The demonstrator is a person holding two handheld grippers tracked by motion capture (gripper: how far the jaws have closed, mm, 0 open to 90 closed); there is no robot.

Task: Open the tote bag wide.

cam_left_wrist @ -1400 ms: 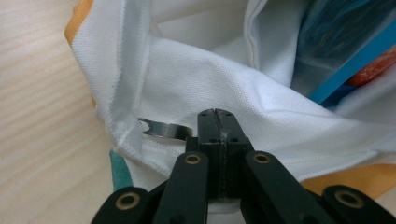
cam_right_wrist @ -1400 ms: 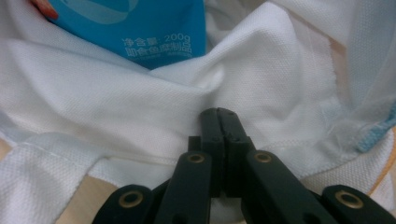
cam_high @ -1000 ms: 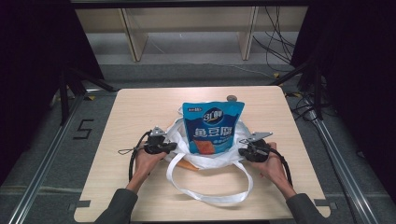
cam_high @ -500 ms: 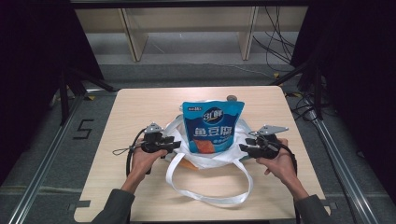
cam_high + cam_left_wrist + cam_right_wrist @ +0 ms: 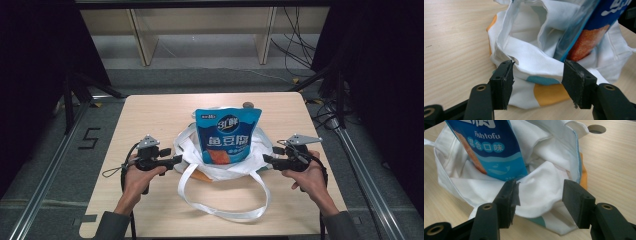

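On the pale wooden table, ringed by dark floor, a white tote bag held an upright blue pouch. Left gripper and right gripper flanked it, jaws just opened, gripping nothing; bare tabletop lay beyond.

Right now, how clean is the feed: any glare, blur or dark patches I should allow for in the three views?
High view: the light wooden table is evenly lit, the surroundings fall to black, and the picture is slightly soft. Left gripper view: the white cloth tote bag is sharp, while the blue fish tofu pouch shows glare along its edge. Right gripper view: the pouch print is readable, and the jaws are crisp.
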